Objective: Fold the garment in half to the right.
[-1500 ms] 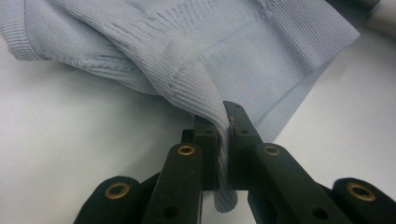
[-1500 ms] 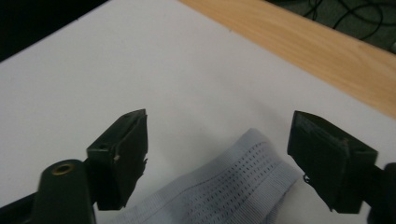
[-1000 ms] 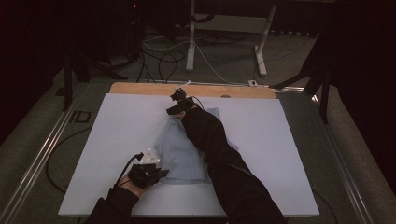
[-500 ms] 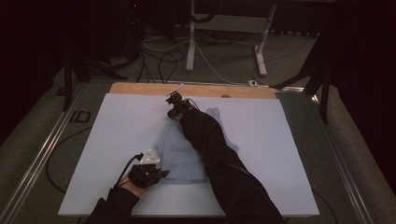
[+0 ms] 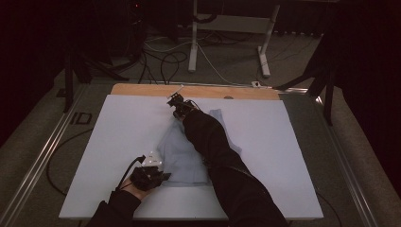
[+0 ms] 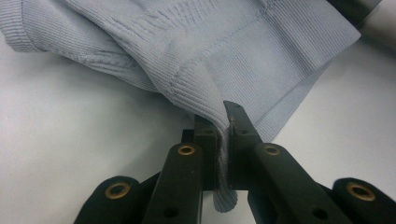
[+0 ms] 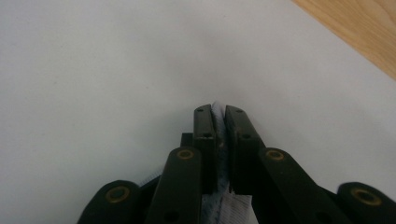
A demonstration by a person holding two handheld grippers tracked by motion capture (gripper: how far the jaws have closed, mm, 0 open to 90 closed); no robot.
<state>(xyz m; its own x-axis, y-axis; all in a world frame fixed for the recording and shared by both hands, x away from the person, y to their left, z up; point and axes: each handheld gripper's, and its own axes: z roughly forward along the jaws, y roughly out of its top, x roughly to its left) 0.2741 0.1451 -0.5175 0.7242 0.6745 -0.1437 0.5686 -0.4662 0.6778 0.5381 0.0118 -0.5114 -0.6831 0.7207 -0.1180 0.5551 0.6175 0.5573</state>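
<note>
A pale blue ribbed garment (image 5: 189, 156) lies rumpled in the middle of the white table cover (image 5: 118, 123). My left gripper (image 5: 158, 176) sits at its near left corner, shut on the ribbed hem (image 6: 224, 140), which pokes out between the jaws. My right gripper (image 5: 177, 105) is stretched to the far side of the garment, near the wooden edge. It is shut on a thin fold of the same cloth (image 7: 219, 135). The right forearm in a dark sleeve (image 5: 213, 146) lies across the garment and hides its middle.
A strip of bare wooden tabletop (image 5: 142, 90) shows beyond the white cover, also seen as the wooden edge (image 7: 355, 32). Metal rails (image 5: 42, 156) run along the table's sides. Cables and a white stand (image 5: 194, 42) are on the floor behind.
My right gripper has moved leftward along the far side of the table, drawing the cloth with it. The left gripper has stayed in place on the hem.
</note>
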